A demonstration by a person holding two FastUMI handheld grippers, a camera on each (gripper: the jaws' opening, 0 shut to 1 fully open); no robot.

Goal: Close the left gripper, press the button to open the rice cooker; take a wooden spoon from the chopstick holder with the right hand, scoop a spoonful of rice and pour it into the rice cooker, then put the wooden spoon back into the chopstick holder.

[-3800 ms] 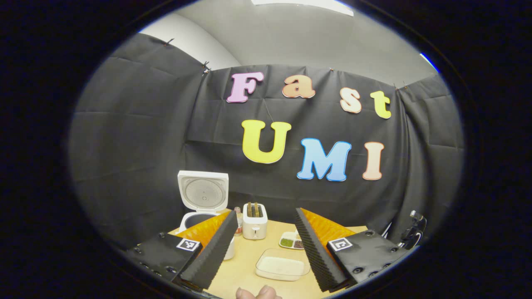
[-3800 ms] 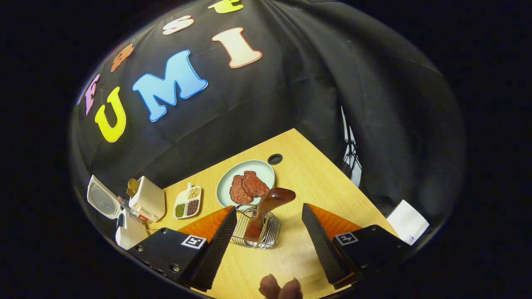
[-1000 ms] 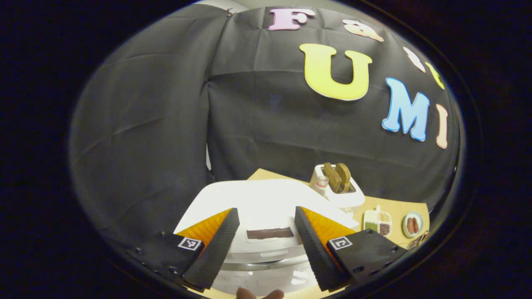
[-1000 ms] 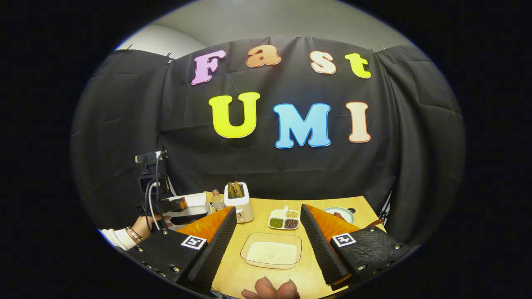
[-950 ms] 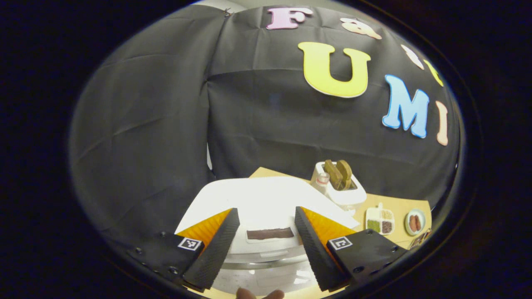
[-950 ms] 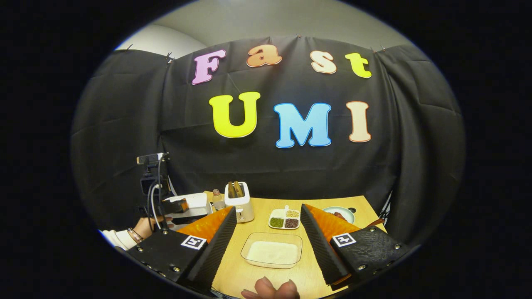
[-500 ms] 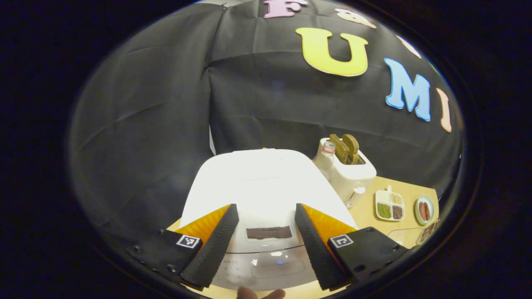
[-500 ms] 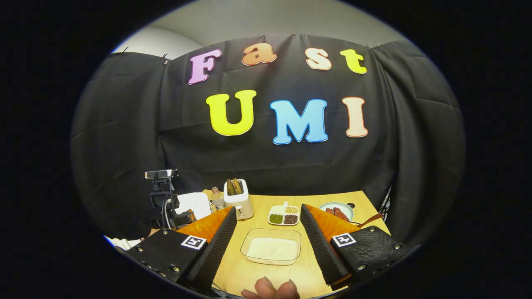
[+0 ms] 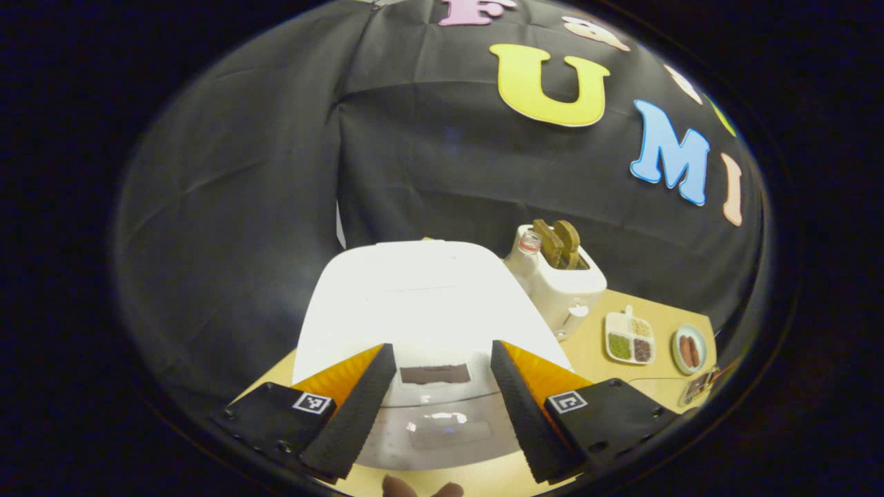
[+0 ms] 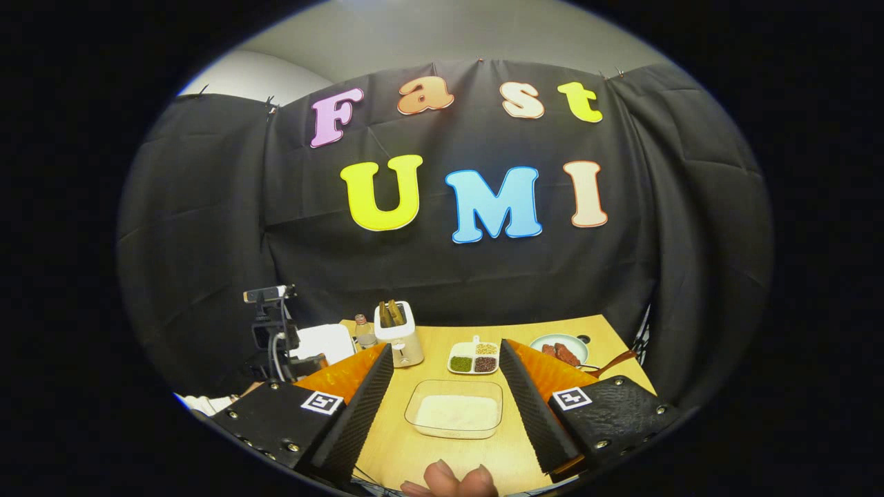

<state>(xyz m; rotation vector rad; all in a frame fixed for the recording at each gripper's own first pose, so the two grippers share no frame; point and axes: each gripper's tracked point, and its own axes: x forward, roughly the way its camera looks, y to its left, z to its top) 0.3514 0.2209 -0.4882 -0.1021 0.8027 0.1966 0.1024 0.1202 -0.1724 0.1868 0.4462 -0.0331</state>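
White box-shaped rice cooker (image 9: pixel 421 304), lid down, sits btwn the spread fingers of left gripper (image 9: pixel 438 407); its front panel faces the camera. Right gripper (image 10: pixel 442 407) also wide, empty, over clear rice tray (image 10: pixel 456 414). Brown wooden spoon handle (image 10: pixel 617 362) pokes out right, rest hidden.

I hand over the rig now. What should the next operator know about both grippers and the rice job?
Left gripper: open, at the front of the rice cooker, whose lid is shut.
Right gripper: open, holding nothing, above the rice dish.
The wooden spoon handle shows at the table's right; its holder is hidden behind a finger.
The lid stood open a few seconds ago, so I cannot tell whether rice went in.
If not: close the left gripper, press the button, scoop, pour, return the spoon.
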